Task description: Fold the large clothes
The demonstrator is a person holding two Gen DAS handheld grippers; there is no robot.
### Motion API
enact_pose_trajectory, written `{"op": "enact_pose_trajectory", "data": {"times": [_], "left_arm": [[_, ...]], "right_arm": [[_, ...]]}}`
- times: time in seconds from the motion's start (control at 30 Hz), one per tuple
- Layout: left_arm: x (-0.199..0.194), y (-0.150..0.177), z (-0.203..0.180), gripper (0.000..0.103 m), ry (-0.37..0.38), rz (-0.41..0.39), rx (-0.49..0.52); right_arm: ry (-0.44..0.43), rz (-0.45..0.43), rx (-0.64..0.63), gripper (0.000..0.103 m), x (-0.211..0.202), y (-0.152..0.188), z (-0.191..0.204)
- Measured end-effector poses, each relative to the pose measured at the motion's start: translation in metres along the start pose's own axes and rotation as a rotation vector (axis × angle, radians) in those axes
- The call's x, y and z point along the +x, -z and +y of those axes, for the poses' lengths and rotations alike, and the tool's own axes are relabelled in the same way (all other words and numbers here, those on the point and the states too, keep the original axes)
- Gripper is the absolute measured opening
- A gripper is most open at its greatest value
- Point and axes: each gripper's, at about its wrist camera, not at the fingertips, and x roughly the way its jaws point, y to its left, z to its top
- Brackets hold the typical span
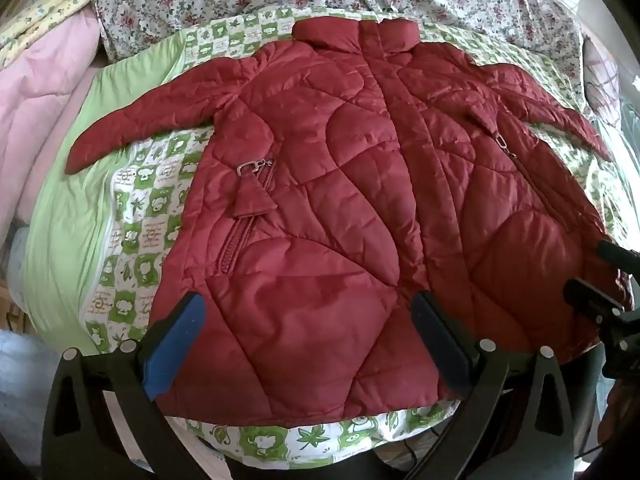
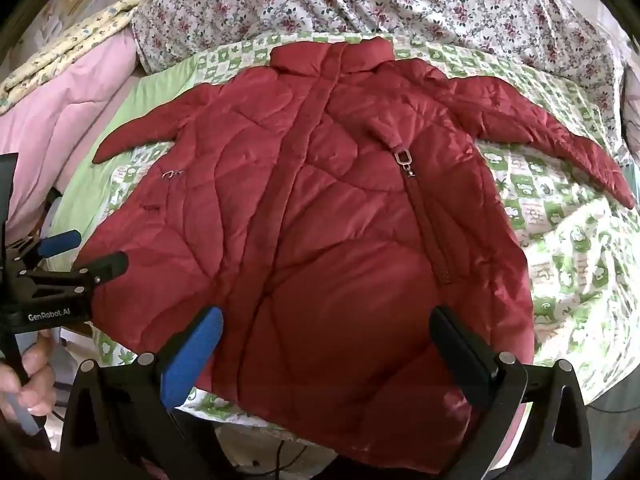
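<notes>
Puffy, slick, light jacket point(image 1: 320, 200) flat on bed point(image 1: 64, 216) — best pinched at hem corners; both grippers point(image 1: 308, 340) point(image 2: 328, 352) gaping, empty.

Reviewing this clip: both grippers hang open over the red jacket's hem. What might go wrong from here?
1. The puffy red jacket looks slick; the open left gripper and right gripper may pinch only the top layer.
2. Both sleeves lie spread; a fold could trap them unevenly.
3. The green patterned sheet beneath might get grabbed with the hem.
</notes>
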Motion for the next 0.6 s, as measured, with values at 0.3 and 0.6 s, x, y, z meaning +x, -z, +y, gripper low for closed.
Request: {"op": "enact_pose_trajectory", "data": {"times": [0.3, 0.6], "left_arm": [[0.0012, -0.0004, 0.0021, 0.103, 0.001, -0.001, 0.001], [-0.0004, -0.0032, 0.0049, 0.103, 0.002, -0.010, 0.002]], "right_arm": [[-0.007, -0.002, 0.001, 0.103, 0.0013, -0.0033, 0.0000], [-0.010, -0.009, -0.008, 0.103, 0.0025, -0.0072, 0.0020]]}}
